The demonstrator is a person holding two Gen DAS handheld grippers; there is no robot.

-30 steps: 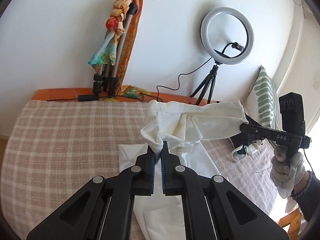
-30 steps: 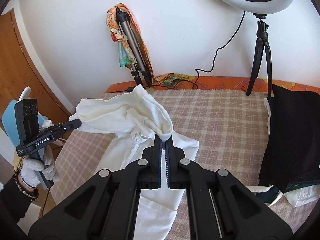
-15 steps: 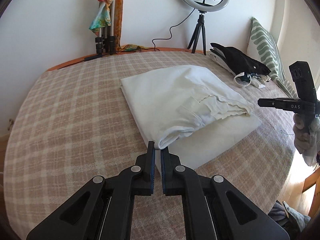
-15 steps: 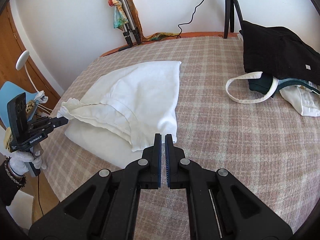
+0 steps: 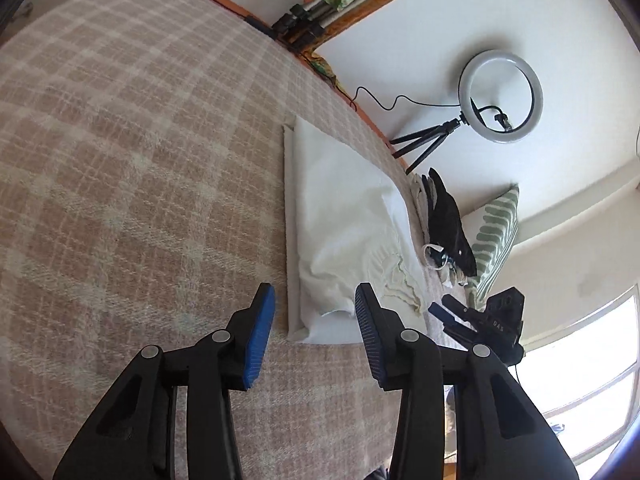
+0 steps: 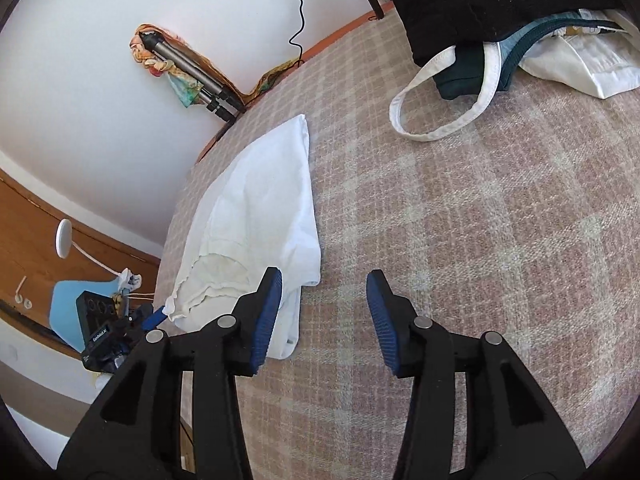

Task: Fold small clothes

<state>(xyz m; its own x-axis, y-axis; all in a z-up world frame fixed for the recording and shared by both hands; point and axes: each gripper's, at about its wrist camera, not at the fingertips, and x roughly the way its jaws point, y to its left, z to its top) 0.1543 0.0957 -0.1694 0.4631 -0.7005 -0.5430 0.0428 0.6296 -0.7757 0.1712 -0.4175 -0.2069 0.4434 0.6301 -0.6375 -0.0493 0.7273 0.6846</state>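
White garment (image 5: 340,224) lies folded over on the checked blanket (image 5: 140,160), near its front edge; the fold appears done, further folding possibly left. Left gripper (image 5: 314,312) and right gripper (image 6: 324,300) are both opening, nothing gripped. A pile of dark clothes (image 6: 480,8) awaits nearby. Ring light (image 5: 500,96) stands well clear; nothing obstructs.
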